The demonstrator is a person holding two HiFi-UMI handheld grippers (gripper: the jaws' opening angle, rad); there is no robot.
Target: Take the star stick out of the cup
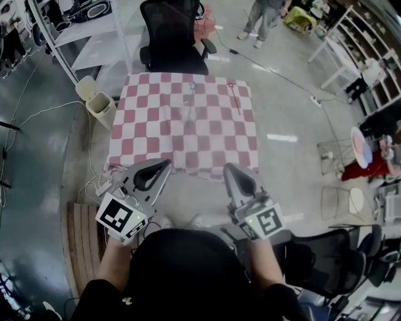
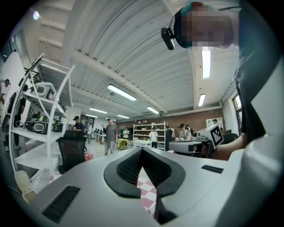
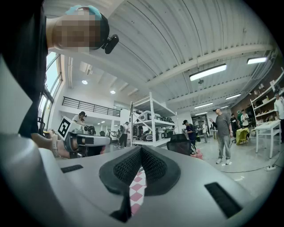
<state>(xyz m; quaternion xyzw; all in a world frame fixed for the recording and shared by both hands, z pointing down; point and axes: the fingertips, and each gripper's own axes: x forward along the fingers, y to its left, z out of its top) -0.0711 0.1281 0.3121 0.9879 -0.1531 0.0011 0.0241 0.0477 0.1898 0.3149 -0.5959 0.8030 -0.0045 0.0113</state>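
Observation:
The table with the red-and-white checkered cloth (image 1: pixel 182 135) stands ahead of me. Near its far edge is a small pale cup-like thing (image 1: pixel 192 86), too small to make out. A thin red stick (image 1: pixel 235 98) lies on the cloth at the far right. My left gripper (image 1: pixel 166 164) and right gripper (image 1: pixel 229 168) hover side by side before the table's near edge, well short of both things. Each is shut with nothing between its jaws. In the left gripper view the left gripper's tips (image 2: pixel 142 150) meet. The right gripper (image 3: pixel 141 148) looks the same in its own view.
A black office chair (image 1: pixel 172 34) stands behind the table. A white bin (image 1: pixel 100 103) and white shelving (image 1: pixel 88 37) are at the left. Cables and a wooden pallet (image 1: pixel 81 238) lie on the floor at the left. More chairs (image 1: pixel 332 254) stand at the right, and a person (image 1: pixel 263 19) stands far back.

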